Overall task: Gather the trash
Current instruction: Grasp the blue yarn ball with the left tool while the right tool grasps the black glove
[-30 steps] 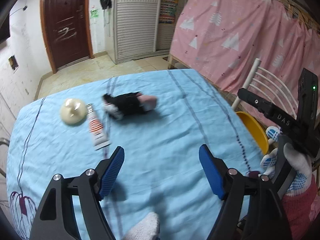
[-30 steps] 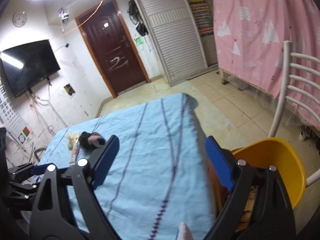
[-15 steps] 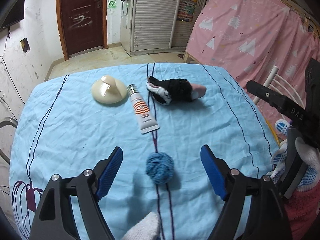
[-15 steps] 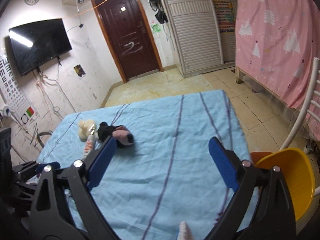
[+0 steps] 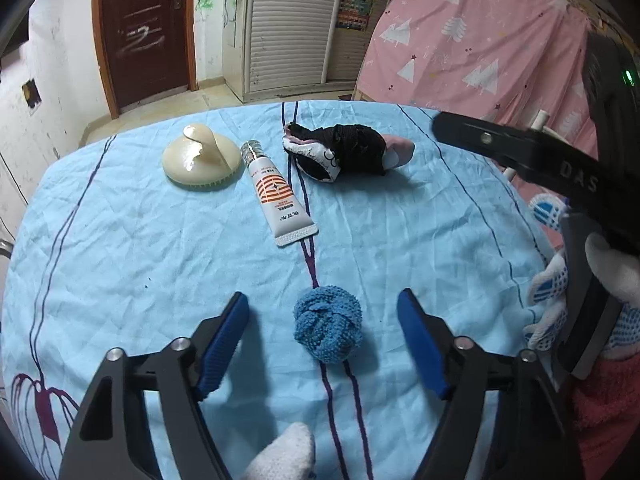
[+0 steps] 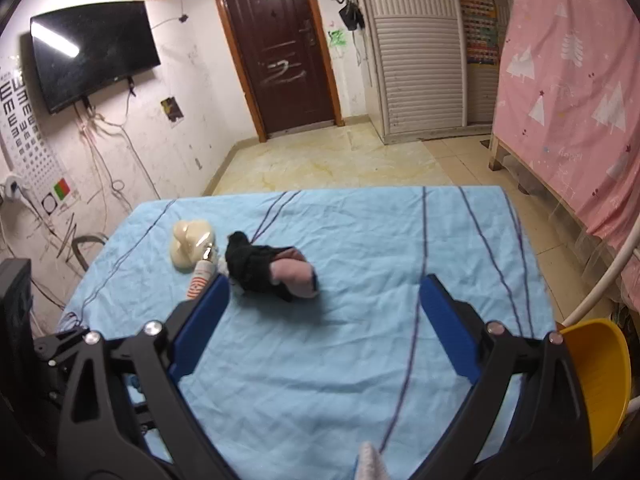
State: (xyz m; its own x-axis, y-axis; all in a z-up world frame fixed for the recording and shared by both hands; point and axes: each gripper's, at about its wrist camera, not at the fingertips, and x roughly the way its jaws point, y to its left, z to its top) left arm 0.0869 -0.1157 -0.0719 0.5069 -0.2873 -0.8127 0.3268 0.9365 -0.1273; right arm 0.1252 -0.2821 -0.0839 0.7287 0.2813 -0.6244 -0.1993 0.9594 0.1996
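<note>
On the blue tablecloth [image 5: 120,248] lie a blue balled-up cloth [image 5: 327,328], a white tube with red stripes [image 5: 277,196], a cream dome-shaped brush [image 5: 200,160] and a black and pink sock [image 5: 344,154]. My left gripper [image 5: 323,340] is open, its blue fingers on either side of the blue cloth, not touching it. My right gripper [image 6: 324,320] is open and empty, hovering just short of the sock [image 6: 272,270]. The tube [image 6: 199,280] and brush [image 6: 190,246] lie to the sock's left. The right gripper's body shows in the left wrist view [image 5: 560,168].
A yellow bin [image 6: 600,384] stands off the table's right edge beside a white chair frame [image 6: 608,280]. A pink curtain [image 6: 572,92] hangs at the right. A door [image 6: 276,48], a shutter cabinet [image 6: 412,44] and a wall TV [image 6: 96,48] are beyond the table.
Both views swung left and down toward the table. The blue cloth came into view between my left fingers. The sock moved closer to my right gripper; the yellow bin slid to the right edge.
</note>
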